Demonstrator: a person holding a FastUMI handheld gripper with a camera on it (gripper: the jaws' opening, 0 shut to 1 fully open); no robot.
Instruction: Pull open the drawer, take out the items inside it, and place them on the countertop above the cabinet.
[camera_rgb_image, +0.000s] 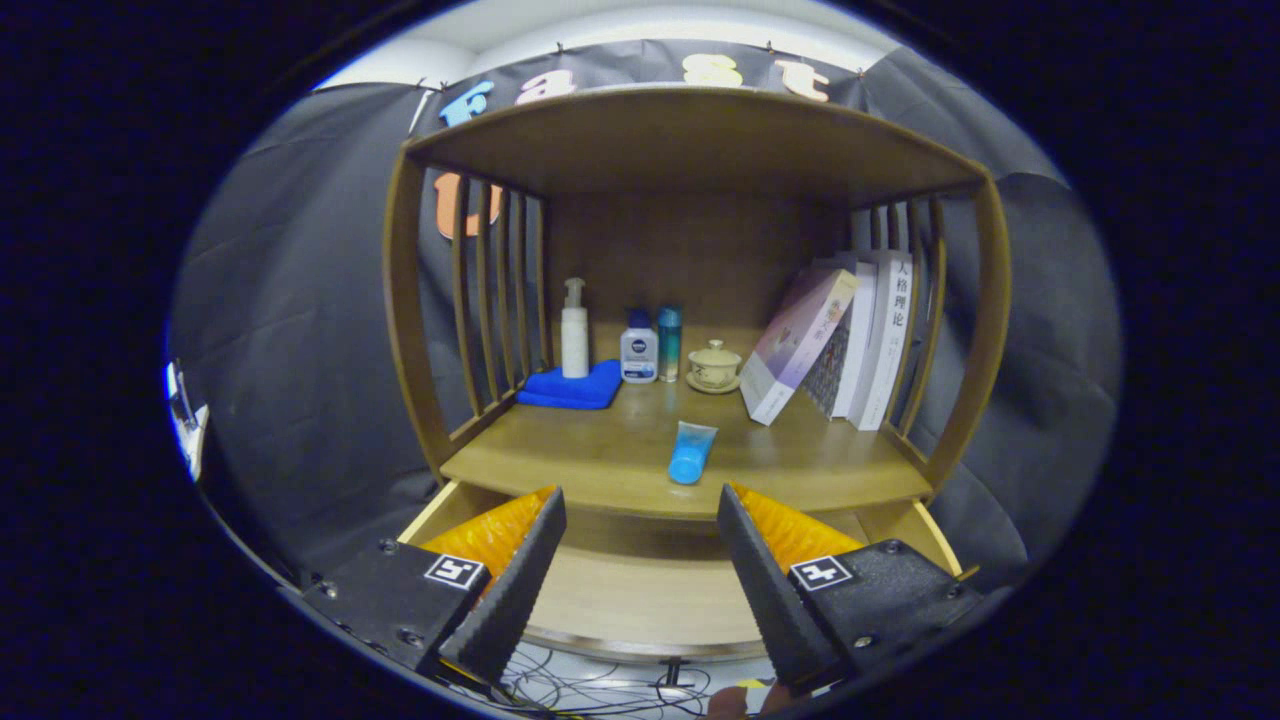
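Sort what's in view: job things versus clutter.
Job: open drawer, empty where visible; blue tube lying on the countertop; gripper, open above the drawer.
Clutter: pump bottle, blue cloth, two small bottles, lidded cup, books.
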